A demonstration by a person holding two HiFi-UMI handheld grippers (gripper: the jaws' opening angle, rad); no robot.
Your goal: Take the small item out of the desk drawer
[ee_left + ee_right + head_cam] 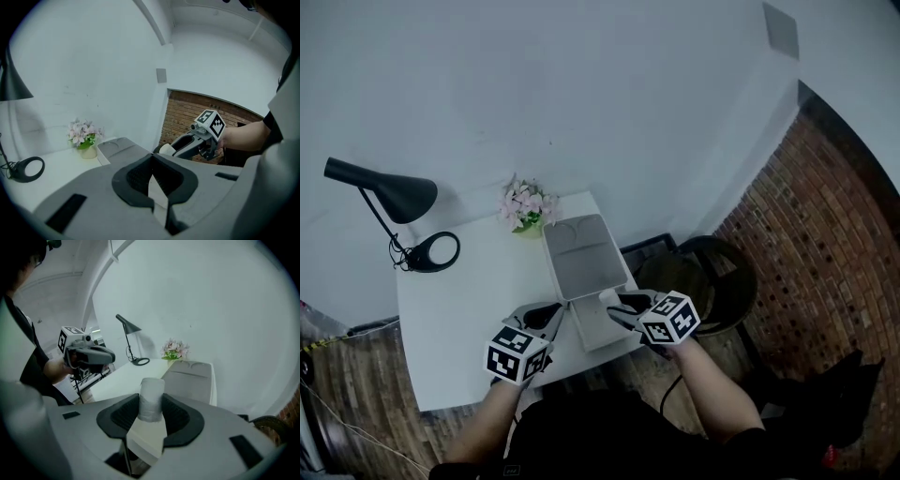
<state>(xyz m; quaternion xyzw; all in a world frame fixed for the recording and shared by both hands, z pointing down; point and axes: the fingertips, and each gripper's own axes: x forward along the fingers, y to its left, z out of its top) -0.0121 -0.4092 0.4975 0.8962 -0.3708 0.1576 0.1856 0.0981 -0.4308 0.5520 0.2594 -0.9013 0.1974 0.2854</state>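
Pale grey and matte, small roll (151,394) clamped lengthwise between the fingers (177,416) of the right gripper (151,409), dark pads pressing its curved sides, far end poking past the tips. Apparently clear of what looks like the pulled-out drawer (609,333), directly beneath those fingers. Left gripper (152,176) alongside, fingers only a slit apart, nothing seen between them but a sliver of pale surface below.

For a clean finish, probably best to hold the squeeze steady at the roll's middle, draw up and away from the drawer walls, then set down on bare white desk (469,300) out to the left of the fingers.

Roll: short cylinder, wrapped-looking skin, likely light and slightly yielding, prone to pivoting under uneven pressure. Pads: black, ribbed, rubbery. Ahead of the fingertips, smooth grey tray (581,258) with rounded corners; beyond it, pink flowers (525,204) and a black lamp (389,192).
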